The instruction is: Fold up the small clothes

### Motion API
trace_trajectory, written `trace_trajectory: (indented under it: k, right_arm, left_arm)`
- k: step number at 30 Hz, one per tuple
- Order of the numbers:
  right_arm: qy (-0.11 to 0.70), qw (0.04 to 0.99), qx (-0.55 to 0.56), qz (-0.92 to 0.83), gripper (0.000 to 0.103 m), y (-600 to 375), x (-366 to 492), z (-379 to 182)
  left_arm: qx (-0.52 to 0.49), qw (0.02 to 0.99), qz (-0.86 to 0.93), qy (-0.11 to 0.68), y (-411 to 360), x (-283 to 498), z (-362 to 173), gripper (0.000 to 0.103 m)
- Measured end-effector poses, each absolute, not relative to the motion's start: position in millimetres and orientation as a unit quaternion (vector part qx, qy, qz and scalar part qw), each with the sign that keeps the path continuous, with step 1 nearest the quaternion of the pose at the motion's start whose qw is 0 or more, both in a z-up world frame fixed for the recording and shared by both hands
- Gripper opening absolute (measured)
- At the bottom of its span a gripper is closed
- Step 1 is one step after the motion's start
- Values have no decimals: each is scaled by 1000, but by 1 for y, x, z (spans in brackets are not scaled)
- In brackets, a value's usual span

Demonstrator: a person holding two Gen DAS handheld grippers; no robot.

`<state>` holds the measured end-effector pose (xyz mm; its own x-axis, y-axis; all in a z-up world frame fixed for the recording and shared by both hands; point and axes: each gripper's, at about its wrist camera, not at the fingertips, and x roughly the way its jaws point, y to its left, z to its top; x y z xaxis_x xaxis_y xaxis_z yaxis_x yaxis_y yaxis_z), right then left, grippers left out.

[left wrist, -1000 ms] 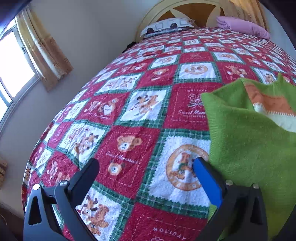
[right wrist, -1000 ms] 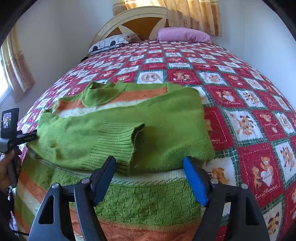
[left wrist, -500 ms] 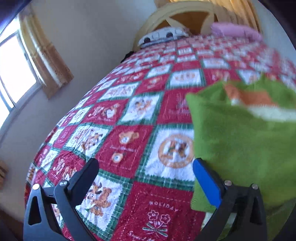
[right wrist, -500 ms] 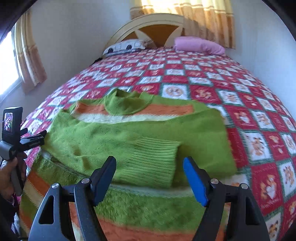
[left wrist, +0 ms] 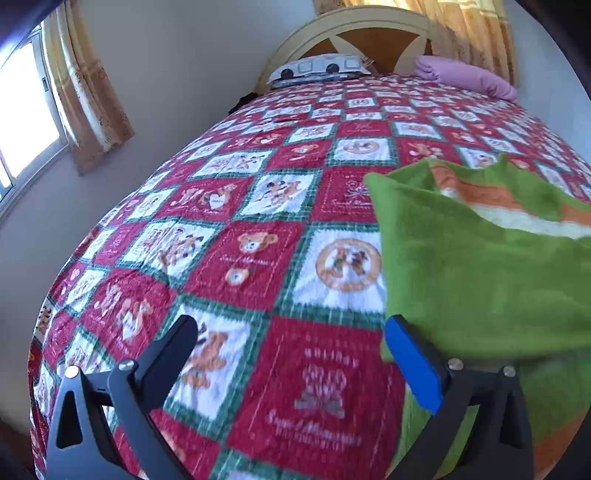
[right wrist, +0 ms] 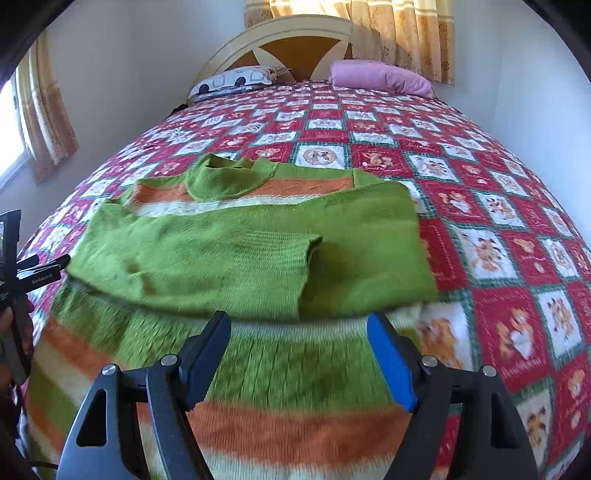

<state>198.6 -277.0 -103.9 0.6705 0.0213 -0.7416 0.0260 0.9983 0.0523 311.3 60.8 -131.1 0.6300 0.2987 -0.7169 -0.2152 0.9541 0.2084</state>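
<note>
Sweater (right wrist: 258,254) — green knit with orange and cream stripes, ribbed collar at the far end, both sleeves folded across the chest, one ribbed cuff lying on top near the middle; near hem blurred. It lies flat on the quilt (right wrist: 498,229), collar toward the headboard (right wrist: 295,48).

Right gripper (right wrist: 299,332) — fingers spread wide, nothing between them, one pad black and one blue, pointed forward over the sweater's lower striped part; the folded sleeves lie just beyond the fingertips.

Left gripper (left wrist: 291,339) — fingers likewise spread and empty, held over bare quilt at the sweater's left side; its blue pad (left wrist: 413,365) sits just beside the sweater's folded edge (left wrist: 480,266), whether touching cannot be told.

Surroundings — red, white and green patchwork quilt with bear pictures; patterned pillow (right wrist: 236,79) and purple pillow (right wrist: 380,77) by the headboard; curtains (right wrist: 399,29) behind; window (left wrist: 22,110) on the left wall
</note>
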Motion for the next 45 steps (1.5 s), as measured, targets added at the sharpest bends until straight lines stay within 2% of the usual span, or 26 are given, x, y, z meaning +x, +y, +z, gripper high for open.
trace_trajectory:
  k: [22,45]
  right_arm:
    - [411,911,18,23,77,-255,99,-94]
    - [420,907,4,29,77,-234,28,-91]
  left_arm:
    - [52,923,65,376,43,217,-97,103]
    - [68,918,6,391,31,132,-102,103]
